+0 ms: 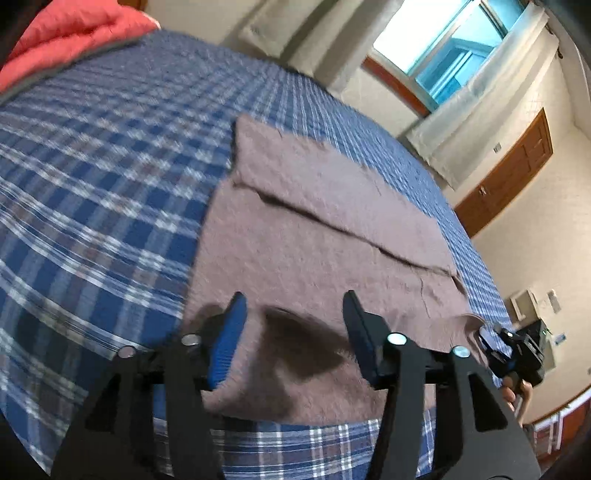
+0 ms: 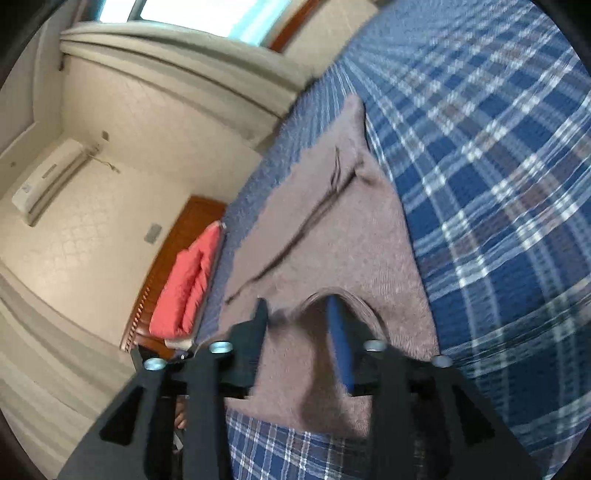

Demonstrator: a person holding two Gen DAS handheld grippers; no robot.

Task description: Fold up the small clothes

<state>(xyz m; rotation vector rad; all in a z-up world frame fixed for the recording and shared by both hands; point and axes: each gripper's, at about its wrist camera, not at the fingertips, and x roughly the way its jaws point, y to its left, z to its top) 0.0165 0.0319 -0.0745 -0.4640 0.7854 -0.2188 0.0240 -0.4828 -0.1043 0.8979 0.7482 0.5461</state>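
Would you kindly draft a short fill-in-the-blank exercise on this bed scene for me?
1. The brown garment lies on a blue ____ bedsheet.
2. The quilt at the head of the bed is ____.
3. The left tool has its jaws ____, gripping nothing.

Missing words: plaid; red; open

Home bedroom: plaid-covered bed (image 1: pixel 110 166), curtained window (image 1: pixel 443 48)
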